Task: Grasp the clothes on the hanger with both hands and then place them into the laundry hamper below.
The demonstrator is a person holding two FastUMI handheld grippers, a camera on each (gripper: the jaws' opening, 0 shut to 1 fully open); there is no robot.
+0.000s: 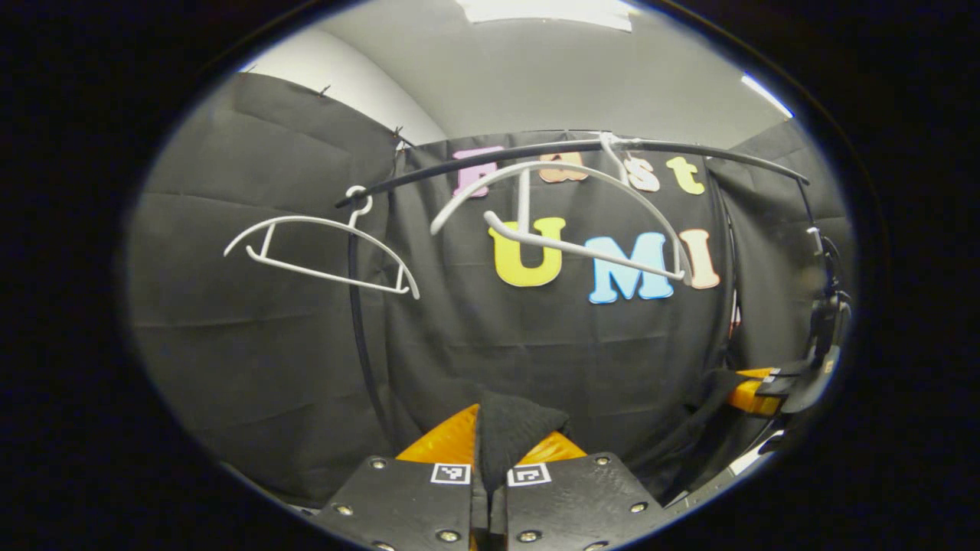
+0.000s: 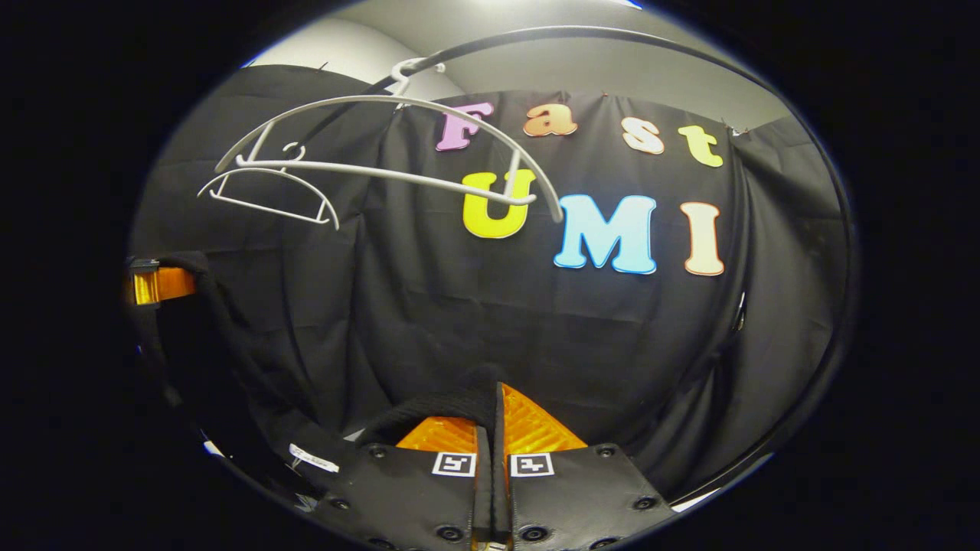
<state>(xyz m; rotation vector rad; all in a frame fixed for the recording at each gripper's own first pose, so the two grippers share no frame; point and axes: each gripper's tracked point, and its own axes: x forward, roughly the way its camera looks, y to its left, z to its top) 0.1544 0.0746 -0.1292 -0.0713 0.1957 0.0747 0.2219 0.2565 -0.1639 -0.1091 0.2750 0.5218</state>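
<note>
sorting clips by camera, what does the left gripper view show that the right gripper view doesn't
Left gripper view: the right gripper sits far right, and the two bare white hangers hang apart, side by side.

Right gripper view: the left gripper sits at the left edge, a white label lies on the cloth low left, and the hangers overlap.

Shared: the hangers hang bare on the black rail, and in each view the camera's own jaws are shut on the black garment.
</note>
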